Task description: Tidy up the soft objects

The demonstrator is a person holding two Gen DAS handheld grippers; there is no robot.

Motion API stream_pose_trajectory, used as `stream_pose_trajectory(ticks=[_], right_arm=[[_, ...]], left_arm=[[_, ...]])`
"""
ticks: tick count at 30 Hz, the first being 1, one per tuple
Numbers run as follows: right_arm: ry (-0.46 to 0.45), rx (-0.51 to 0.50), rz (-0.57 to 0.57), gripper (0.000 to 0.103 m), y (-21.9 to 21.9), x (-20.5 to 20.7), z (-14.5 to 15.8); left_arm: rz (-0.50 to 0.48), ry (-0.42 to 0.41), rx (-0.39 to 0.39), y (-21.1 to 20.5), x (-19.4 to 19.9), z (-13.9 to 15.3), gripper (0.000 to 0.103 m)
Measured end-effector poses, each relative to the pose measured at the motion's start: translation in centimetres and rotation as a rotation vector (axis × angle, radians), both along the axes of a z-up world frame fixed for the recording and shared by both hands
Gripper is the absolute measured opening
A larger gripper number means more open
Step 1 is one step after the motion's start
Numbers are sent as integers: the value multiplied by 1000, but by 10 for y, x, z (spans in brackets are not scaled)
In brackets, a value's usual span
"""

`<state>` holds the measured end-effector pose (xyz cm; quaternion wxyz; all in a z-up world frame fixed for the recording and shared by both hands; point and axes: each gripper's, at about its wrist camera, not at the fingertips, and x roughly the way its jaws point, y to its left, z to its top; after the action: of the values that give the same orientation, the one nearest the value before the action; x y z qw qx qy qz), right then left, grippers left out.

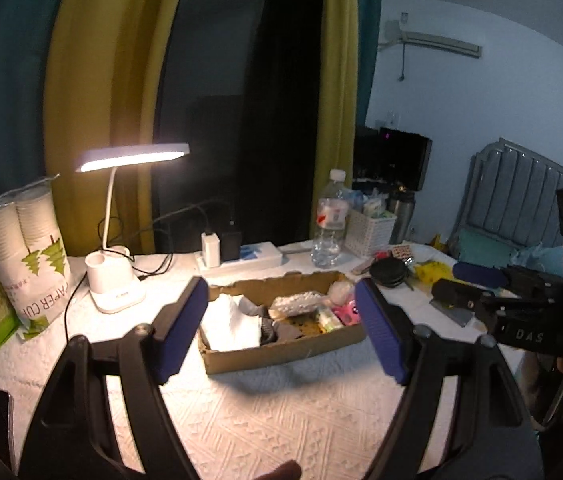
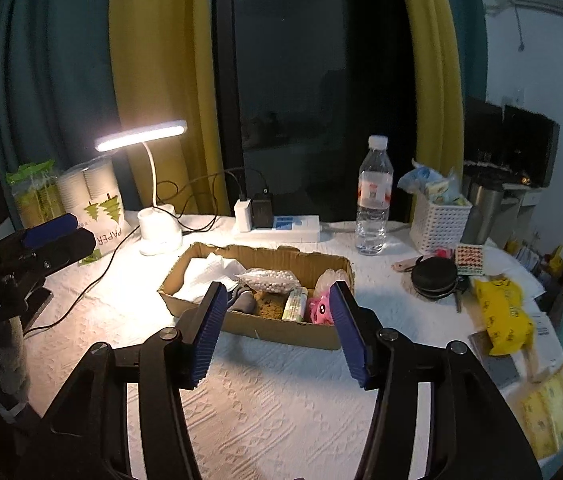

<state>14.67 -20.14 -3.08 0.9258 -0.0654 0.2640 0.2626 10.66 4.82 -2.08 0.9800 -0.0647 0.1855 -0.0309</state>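
A shallow cardboard box (image 1: 281, 354) (image 2: 281, 330) sits mid-table. It holds a white cloth (image 1: 231, 322) (image 2: 207, 274), a bag of white beads (image 1: 297, 304) (image 2: 269, 278), a brown sponge (image 2: 269, 306), a pink toy (image 2: 321, 310) (image 1: 347, 312), a grey item (image 2: 243, 300) and a small tube (image 2: 295, 304). My left gripper (image 1: 281, 328) is open and empty, hovering in front of the box. My right gripper (image 2: 277, 330) is open and empty, also just in front of the box. A yellow packet (image 2: 505, 316) lies at the right.
A lit desk lamp (image 2: 153, 200) stands back left, with paper cup packs (image 1: 29, 260) beside it. A power strip (image 2: 281, 228), water bottle (image 2: 373, 200), white basket (image 2: 437, 220) and black round case (image 2: 435, 278) stand behind and right. A tissue pack (image 2: 549, 412) lies at the right edge.
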Motion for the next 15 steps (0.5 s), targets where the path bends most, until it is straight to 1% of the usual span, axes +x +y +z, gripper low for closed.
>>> stream_pose_trajectory(ticks=[2,3,4,5,6,9,11,13,15], right_arm=[[-13,-1,-8,57,-2,-10,5],[-23,-1,-13,58,-3,-16,8],[-34,3,-17,59,-5,-21,12],[-41,5,-21,64,-6,-26,15],[-53,7,-26,66,-7,-31,19],[-87,22,-43,68,-10,-45,31],[-113,30,-63,73,-13,-55,40],[-134,35,-80,76,-16,-63,47],[-150,42,-97,76,-19,-71,53]], left_arm=[[3,-1,2,-1,-8,4,85],[5,-6,6,-2,-12,7,96],[2,-14,9,-3,-16,9,98],[-1,-25,17,-5,-22,13,98],[-2,-34,24,-6,-26,17,98],[-9,-67,40,-10,-41,30,98],[-12,-84,39,-11,-50,39,98],[-6,-96,53,-12,-58,47,98],[5,-101,74,-13,-63,53,98]])
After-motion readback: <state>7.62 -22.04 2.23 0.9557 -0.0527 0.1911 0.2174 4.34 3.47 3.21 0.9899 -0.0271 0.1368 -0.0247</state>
